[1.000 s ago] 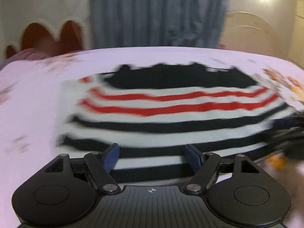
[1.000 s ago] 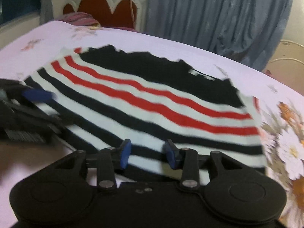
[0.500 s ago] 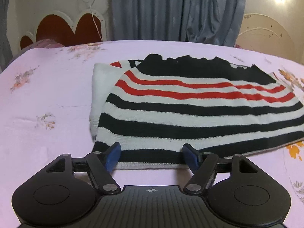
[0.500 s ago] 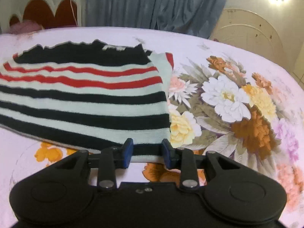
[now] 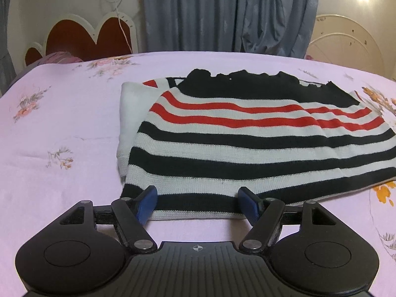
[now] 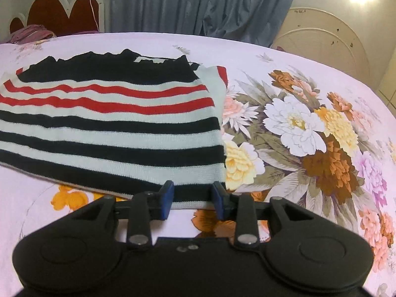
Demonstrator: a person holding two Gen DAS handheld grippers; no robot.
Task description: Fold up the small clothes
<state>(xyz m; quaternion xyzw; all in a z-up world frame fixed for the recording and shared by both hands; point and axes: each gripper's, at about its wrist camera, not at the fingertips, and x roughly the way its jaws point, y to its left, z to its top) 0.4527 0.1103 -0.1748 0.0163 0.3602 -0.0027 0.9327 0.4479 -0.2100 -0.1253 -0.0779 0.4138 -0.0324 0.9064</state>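
Meanwhile the striped sweater's (image 5: pixel 247 148) near hem lies between both grippers' parted jaws, left (image 5: pixel 197 204) wider, right (image 6: pixel 193 198) reopening slightly.

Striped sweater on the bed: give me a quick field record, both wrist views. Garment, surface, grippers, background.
garment: striped sweater, white with black and red bands, lying flat, part-folded
surface: bed sheet, lilac with a floral print
left gripper: open, jaws wide, at the sweater's near hem toward its left corner; no pad pressing cloth
right gripper: open, jaws narrower, at the near hem by the right corner; hem shows between the fingers, not pinched
background: blue curtain, red headboard
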